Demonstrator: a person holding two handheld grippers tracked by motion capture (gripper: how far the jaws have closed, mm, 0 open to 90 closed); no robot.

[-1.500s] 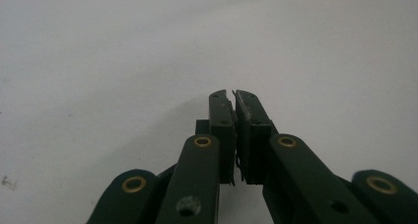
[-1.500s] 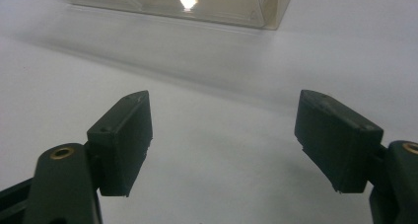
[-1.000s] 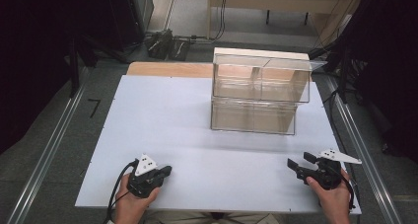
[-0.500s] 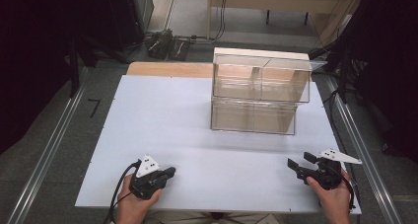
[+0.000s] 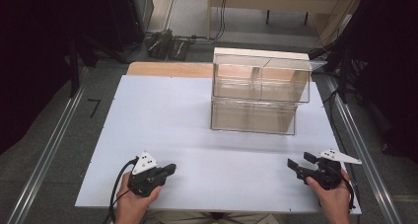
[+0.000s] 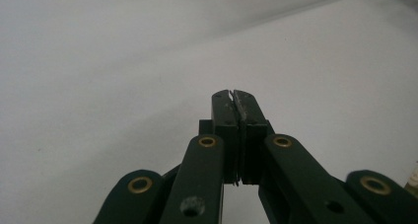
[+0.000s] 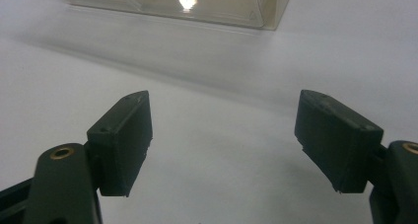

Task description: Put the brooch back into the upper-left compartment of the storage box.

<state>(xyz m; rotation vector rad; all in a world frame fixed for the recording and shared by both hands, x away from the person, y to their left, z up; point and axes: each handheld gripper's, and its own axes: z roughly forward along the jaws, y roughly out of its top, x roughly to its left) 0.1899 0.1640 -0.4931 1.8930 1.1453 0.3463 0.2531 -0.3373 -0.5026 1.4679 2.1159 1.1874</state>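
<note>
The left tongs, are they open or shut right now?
Shut. In the left gripper view, the left tongs have both black jaws pressed flat together with nothing between them, above the bare white table.

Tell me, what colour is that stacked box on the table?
Clear, see-through plastic box; the high view shows it best.

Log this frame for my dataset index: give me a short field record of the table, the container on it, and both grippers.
surface: white table top
container: clear plastic two-tier drawer box, far right part of the table, upright
container contents: nothing visible inside
left gripper: near left edge of the table, jaws shut, nothing between them
right gripper: near right edge, jaws open, nothing between them
contact with container: none, both grippers apart from it
</note>
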